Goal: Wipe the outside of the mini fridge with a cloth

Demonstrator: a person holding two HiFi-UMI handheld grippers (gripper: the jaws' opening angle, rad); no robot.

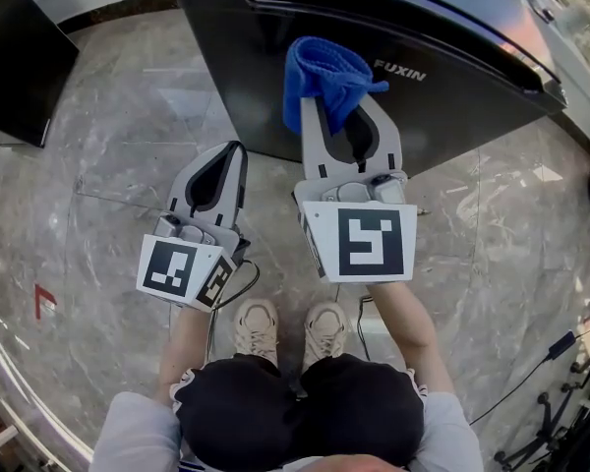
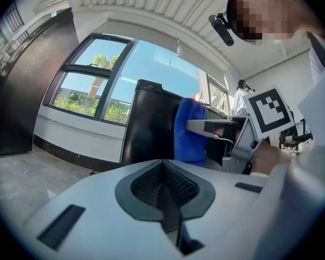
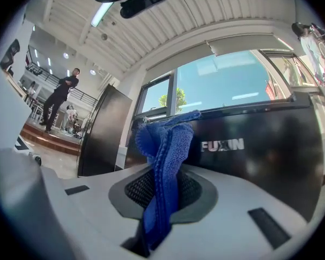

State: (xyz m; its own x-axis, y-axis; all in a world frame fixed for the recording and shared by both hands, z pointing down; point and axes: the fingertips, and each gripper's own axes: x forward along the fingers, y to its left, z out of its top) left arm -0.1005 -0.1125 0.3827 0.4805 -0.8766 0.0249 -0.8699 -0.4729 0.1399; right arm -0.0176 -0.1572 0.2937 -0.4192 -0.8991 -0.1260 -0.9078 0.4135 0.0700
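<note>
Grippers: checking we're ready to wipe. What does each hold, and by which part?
Right gripper is shut on the blue cloth, at its bunched lower end; the rest sticks out beyond. Left gripper is shut, empty.

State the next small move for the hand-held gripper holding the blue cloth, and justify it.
Probably ease the right hand-held gripper forward until the blue cloth presses on the front of the mini fridge, then begin a stroke. Its jaws are shut on the cloth, which sits at that panel; contact isn't clear.
</note>
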